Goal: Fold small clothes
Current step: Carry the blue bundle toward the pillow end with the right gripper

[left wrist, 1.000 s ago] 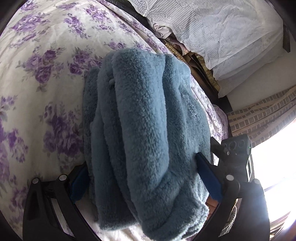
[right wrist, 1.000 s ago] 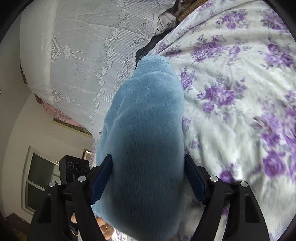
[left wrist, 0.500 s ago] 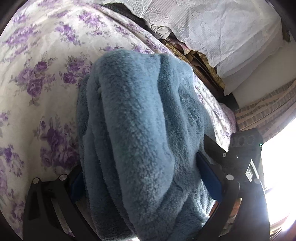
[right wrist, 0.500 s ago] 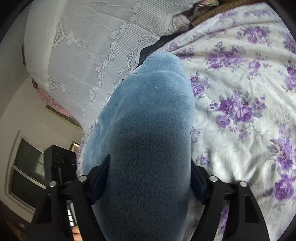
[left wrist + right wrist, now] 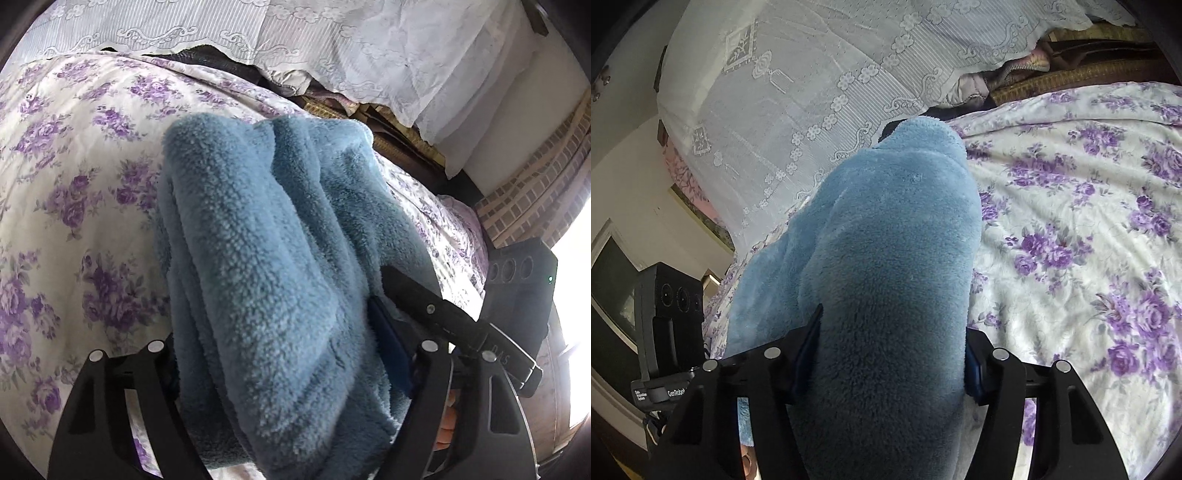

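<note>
Both tongs just closing, clamping blue fleece garment (image 5: pixel 280 266) over purple-flowered bedspread (image 5: pixel 74 192); lace cover (image 5: pixel 798 110) behind.

**Open bedspread on one side, clutter at the head**

The floral bedspread (image 5: pixel 1089 229) lies bare beside the blue fleece bundle (image 5: pixel 280 266). Behind it, lace-covered pillows (image 5: pixel 369 51) and dark piled items (image 5: pixel 1071 70) block the way.

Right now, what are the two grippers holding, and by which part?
Both hold the folded blue fleece garment. The left gripper and the right gripper each clamp a near end of the thick bundle, jaws having just closed in on it.
</note>
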Demonstrator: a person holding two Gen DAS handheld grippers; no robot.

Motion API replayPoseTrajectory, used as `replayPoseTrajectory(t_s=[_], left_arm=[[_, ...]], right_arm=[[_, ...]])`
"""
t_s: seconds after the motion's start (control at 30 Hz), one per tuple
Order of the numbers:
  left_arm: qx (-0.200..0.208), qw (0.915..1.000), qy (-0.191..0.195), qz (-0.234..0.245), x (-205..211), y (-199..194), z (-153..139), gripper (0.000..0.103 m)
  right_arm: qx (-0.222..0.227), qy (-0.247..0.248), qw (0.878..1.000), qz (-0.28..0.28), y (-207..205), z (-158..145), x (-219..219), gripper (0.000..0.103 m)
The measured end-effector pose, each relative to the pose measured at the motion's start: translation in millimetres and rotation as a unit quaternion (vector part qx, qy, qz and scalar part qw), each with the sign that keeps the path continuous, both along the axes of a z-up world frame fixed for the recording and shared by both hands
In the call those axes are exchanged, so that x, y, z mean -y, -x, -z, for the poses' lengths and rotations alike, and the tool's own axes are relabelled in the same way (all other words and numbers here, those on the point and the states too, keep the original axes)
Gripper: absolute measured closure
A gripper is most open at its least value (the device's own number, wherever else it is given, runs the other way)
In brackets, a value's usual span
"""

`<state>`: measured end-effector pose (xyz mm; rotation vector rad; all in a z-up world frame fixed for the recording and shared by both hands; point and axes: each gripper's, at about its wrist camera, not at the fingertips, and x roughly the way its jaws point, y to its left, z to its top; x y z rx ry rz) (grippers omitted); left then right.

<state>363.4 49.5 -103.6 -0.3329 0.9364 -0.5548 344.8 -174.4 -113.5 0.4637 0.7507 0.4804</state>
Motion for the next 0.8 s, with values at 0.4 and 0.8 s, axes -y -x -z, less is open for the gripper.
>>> replayPoseTrajectory(t_s=[0.4, 0.8], left_arm=[[0.008, 0.9999, -0.002, 0.015, 15.0, 21.0, -8.8, 0.027], [0.002, 0.9977, -0.005, 0.068, 79.1, 43.8, -13.7, 0.027]], right_arm=[[0.007, 0.008, 1.0, 0.012, 23.9, -6.3, 18.4, 0.039], [0.007, 0.014, 0.999, 0.052, 62.5, -13.6, 83.4, 0.039]])
